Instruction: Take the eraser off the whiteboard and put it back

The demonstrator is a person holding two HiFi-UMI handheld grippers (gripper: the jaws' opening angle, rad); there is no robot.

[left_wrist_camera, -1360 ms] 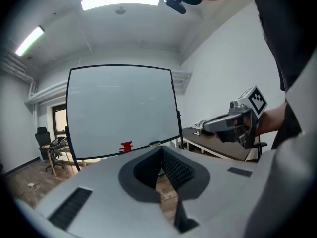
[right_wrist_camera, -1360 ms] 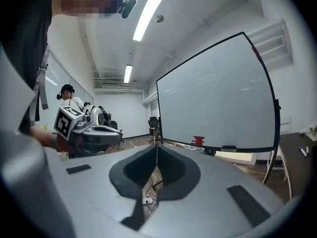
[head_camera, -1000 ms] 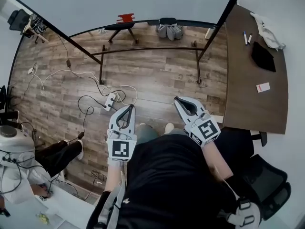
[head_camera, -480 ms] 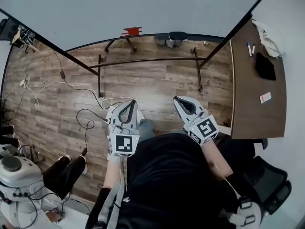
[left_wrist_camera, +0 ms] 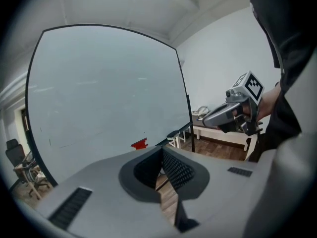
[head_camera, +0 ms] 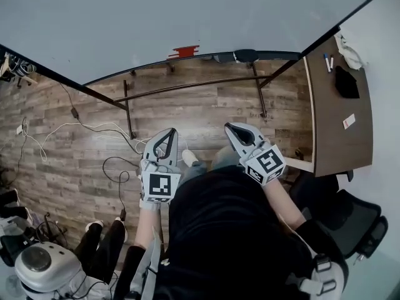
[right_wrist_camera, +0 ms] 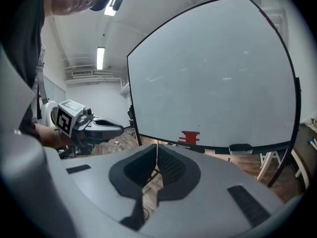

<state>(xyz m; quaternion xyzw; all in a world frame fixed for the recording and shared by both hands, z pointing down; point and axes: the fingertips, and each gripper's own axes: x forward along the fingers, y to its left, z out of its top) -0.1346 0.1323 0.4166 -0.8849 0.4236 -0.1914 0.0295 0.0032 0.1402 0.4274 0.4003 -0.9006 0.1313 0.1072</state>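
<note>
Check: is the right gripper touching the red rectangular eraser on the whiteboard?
Apart. Right gripper view: red rectangular eraser on whiteboard, far beyond right gripper, fingers shut.

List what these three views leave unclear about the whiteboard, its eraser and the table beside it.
- Eraser: head view, too small to tell how it stays on the whiteboard.
- Dark item beside it: right gripper view, too small to identify.
- Card on the table: head view, print too small to read.
- Whiteboard's top: head view, cut off by the frame edge.
</note>
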